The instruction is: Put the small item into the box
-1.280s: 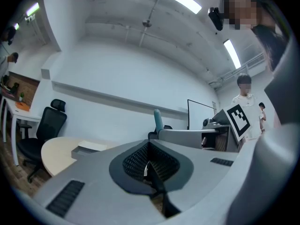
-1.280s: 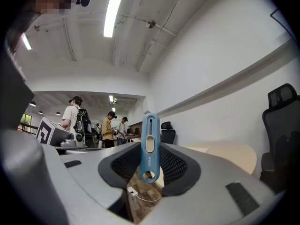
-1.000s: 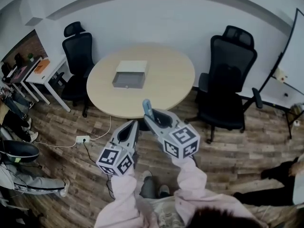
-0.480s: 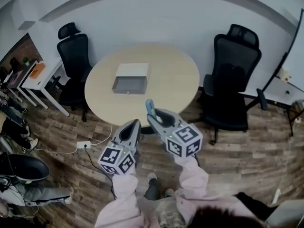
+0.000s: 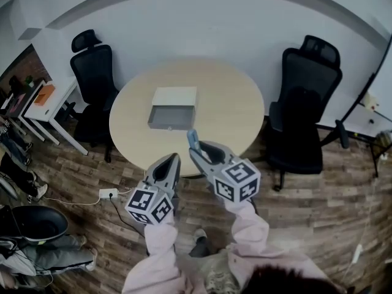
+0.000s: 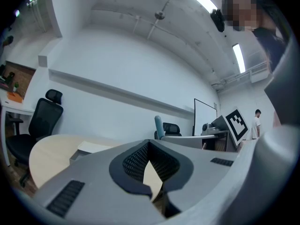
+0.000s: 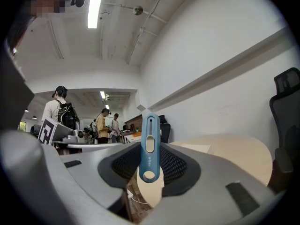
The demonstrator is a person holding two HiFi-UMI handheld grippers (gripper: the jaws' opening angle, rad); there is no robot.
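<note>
**Head view**
- Item 1: my right gripper [image 5: 194,147], closed on a blue utility knife [image 5: 192,137]. The knife stands upright out of the jaw tips, over the floor just short of the near edge of the round table [image 5: 236,103].
- Item 2: my left gripper [image 5: 173,158], just beside the right one, jaws together and carrying nothing.
- Item 3: the box [image 5: 164,124], a grey tray with a pale lid lying behind it. It sits open on the tabletop, well apart from the knife, and I see nothing in it.

**Left gripper view**
- The jaws meet at the tips, with only a sliver of tabletop showing through the notch in the ribbed pads [image 6: 166,163]. Nothing is between them.
- The box [image 6: 89,148] lies low on the table, ahead and to the left.

**Right gripper view**
- The pads clamp the knife [image 7: 150,146] by its flat sides, low on the body near the ringed end.
- The slider and upper half stand free above the jaws.
- Whether a blade is out at the top I cannot make out.

**Handling, as I judge it**
- The knife is light and stiff, and not fragile.
- Its plastic shell is smooth and narrow, so it may pivot in the pads.
- The best hold is across the flat sides at mid-body, away from the blade end, much as it is held here.
- It should be let go low over the tray.
</note>
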